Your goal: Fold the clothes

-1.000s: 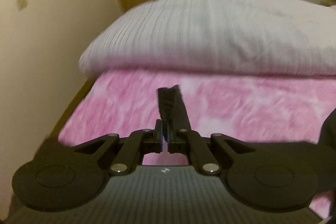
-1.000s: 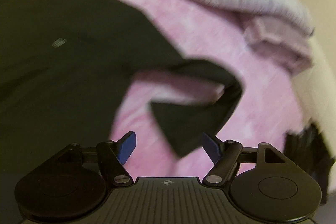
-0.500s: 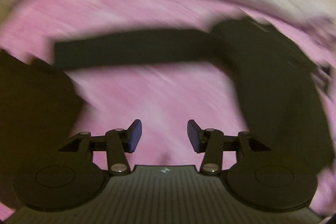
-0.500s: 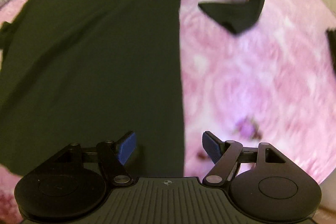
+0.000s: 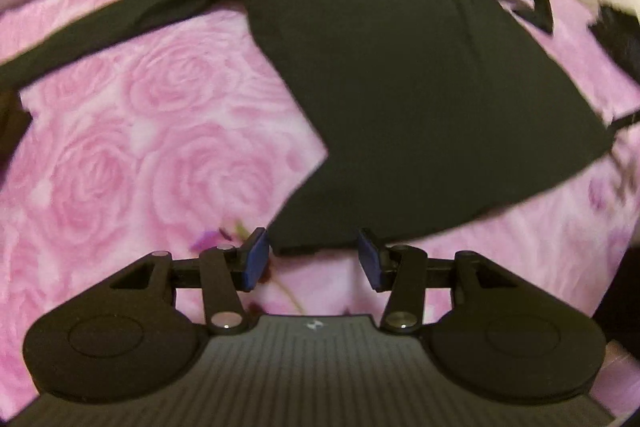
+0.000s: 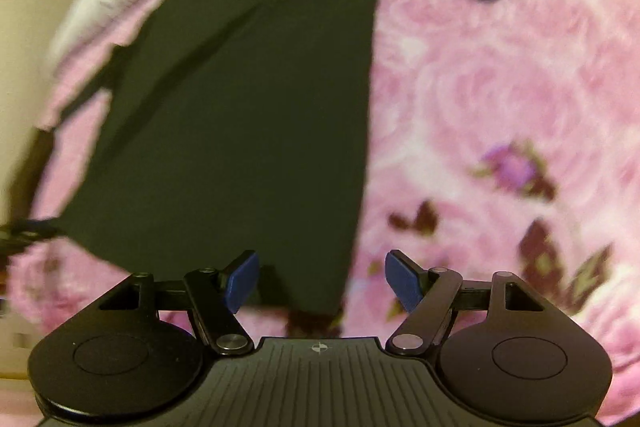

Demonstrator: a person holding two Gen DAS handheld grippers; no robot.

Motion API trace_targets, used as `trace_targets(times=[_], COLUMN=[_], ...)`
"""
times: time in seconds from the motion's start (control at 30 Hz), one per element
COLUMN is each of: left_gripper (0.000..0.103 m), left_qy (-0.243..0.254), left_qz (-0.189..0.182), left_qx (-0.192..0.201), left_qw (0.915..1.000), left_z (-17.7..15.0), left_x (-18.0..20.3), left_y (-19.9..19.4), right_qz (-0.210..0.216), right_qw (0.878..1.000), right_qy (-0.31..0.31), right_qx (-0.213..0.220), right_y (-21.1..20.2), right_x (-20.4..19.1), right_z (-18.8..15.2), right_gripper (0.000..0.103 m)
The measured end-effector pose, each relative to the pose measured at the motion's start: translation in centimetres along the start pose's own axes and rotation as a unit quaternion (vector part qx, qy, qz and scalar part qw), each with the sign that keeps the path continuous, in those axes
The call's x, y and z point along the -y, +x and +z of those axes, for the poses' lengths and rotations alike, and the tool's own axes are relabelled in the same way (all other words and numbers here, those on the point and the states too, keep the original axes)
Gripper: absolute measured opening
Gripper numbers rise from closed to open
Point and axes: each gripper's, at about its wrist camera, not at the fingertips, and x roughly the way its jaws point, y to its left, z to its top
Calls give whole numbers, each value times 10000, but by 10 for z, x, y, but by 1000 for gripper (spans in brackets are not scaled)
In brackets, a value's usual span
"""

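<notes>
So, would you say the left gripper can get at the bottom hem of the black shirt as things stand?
Probably yes. The left gripper is open, and the black shirt lies flat on the pink bedspread with its hem corner just ahead of the fingertips; nothing lies between them.

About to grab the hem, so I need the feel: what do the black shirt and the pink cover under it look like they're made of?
Black shirt: looks like a thin matte knit, probably cotton or a blend; it lies flat and limp with no sheen. Pink cover: seems a soft plush or fleece blanket with a raised rose pattern, slightly fuzzy; blur leaves it open. Both grippers' jaws stand open at the hem.
</notes>
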Motion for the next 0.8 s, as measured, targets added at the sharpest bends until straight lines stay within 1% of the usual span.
trace_targets(times=[0.03,0.1,0.2,0.23,0.27,0.3,0.33,0.4,0.43,0.5,0.57,0.6,0.7,0.73,0.77,0.8], left_gripper=[49,50,54,54,57,58,58,58,58,55,55,55,55,55,55,54], left_qy=[131,389,905,1068,1130,1189,1217,1357,1474,1732,1903,1985,2266,2408,2552,2739], left_qz=[102,219,454,531,593,654,703,845,941,1125,1267,1350,1584,1703,1819,1917], left_qx=[45,135,420,515,623,730,818,997,1064,1202,1293,1335,1394,1416,1435,1429], left_qw=[9999,9989,9940,9915,9899,9881,9867,9821,9788,9710,9649,9615,9508,9450,9387,9316], left_z=[-5,-14,-27,-31,-34,-37,-38,-43,-45,-50,-54,-56,-64,-67,-70,-73], left_x=[6,15,28,32,33,34,36,41,45,54,61,64,71,74,76,79], left_y=[0,4,7,8,9,9,9,9,9,8,8,7,5,5,4,4], right_qz=[183,441,811,921,1030,1038,1009,1142,1137,979,688,523,-174,-442,-719,-995], right_qw=[9998,9987,9950,9933,9914,9908,9907,9878,9871,9863,9850,9842,9798,9749,9674,9579], right_qy=[-21,-94,-36,-4,28,64,102,169,146,-150,-434,-527,-982,-1282,-1634,-1983], right_qx=[35,237,584,694,804,865,906,1042,1116,1323,1525,1610,1734,1766,1795,1820], right_y=[1,1,1,1,1,3,4,5,5,2,-3,-6,-12,-13,-14,-14], right_x=[4,9,19,23,26,29,31,37,37,32,26,24,6,-4,-15,-26], right_z=[-5,-14,-24,-26,-29,-31,-32,-35,-36,-40,-47,-50,-61,-68,-75,-83], right_gripper=[73,73,73,68,46,34,17,7,5,3,3,3,4,8,20,25])
